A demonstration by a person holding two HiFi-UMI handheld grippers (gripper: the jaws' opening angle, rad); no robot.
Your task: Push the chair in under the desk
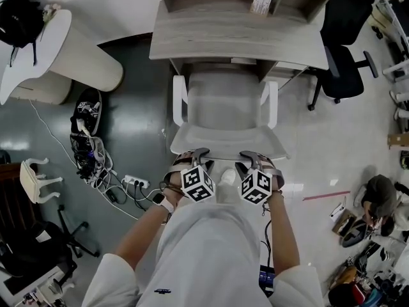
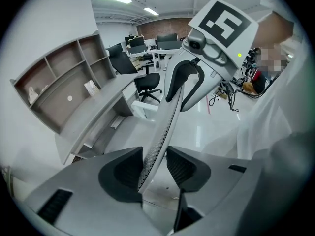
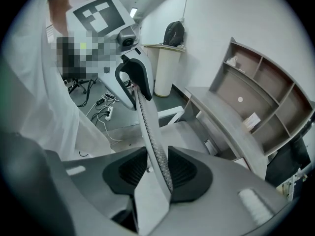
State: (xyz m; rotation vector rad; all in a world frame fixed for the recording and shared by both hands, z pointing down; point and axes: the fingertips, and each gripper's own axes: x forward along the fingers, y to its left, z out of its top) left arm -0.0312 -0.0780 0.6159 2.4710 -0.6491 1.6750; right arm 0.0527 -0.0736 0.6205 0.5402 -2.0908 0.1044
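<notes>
The white chair [image 1: 223, 110] stands with its seat partly under the grey desk [image 1: 236, 37], armrests at the desk's front edge. Its thin mesh backrest [image 1: 225, 147] faces me. My left gripper [image 1: 195, 153] straddles the backrest's top edge on the left, my right gripper [image 1: 253, 155] on the right. In the left gripper view the backrest [image 2: 165, 127] runs between the pads of the left gripper [image 2: 153, 168], with a gap on one side. In the right gripper view the backrest [image 3: 150, 132] lies between the pads of the right gripper [image 3: 156, 171], close to both, not squeezed.
A black office chair [image 1: 342, 69] stands right of the desk. A white rounded stand [image 1: 70, 50] is at the left, with a power strip and cables [image 1: 131, 184] on the dark floor. The desk carries a shelf unit with a small card [image 1: 260, 4].
</notes>
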